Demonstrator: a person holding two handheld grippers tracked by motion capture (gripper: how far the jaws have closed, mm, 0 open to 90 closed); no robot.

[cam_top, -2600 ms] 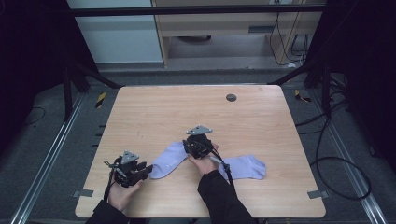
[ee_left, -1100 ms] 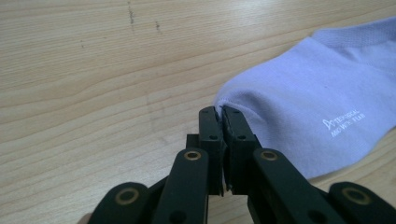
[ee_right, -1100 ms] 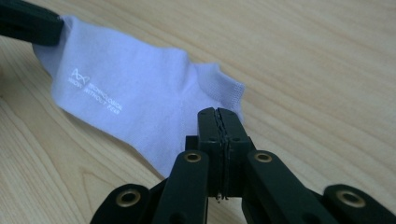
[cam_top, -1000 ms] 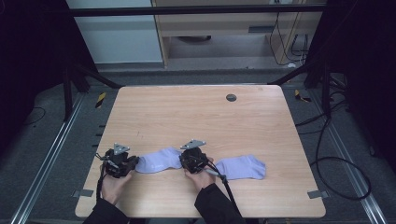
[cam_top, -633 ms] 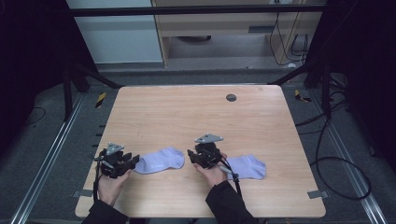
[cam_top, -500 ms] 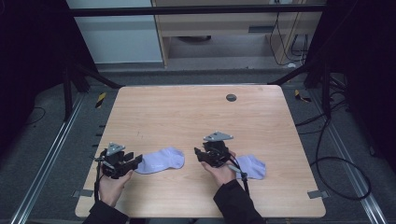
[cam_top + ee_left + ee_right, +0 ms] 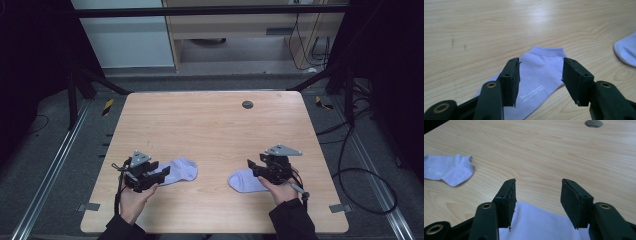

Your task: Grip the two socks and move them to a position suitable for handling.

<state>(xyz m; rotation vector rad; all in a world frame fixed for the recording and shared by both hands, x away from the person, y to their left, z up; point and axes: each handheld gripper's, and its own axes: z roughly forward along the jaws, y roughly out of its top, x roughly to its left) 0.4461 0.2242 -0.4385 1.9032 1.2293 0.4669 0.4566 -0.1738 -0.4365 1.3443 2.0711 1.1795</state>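
On the wooden desk [image 7: 215,125], two lilac socks [image 7: 179,171] [image 7: 245,180] lie well apart, each gripper [image 7: 539,75] [image 7: 537,195] hovering above its own with fingers spread, seemingly just laid out separately.

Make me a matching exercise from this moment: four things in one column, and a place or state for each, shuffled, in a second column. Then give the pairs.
Things:
1. left sock
2. right sock
3. left gripper
4. round grommet hole

Places or states:
A. in the far part of the table, right of its middle
B. lies flat by the near edge, its end under the right gripper
C. jaws open, poised over a sock
D. lies flat towards the near left corner, apart from the other sock

Pairs: 1-D, 2-B, 3-C, 4-A
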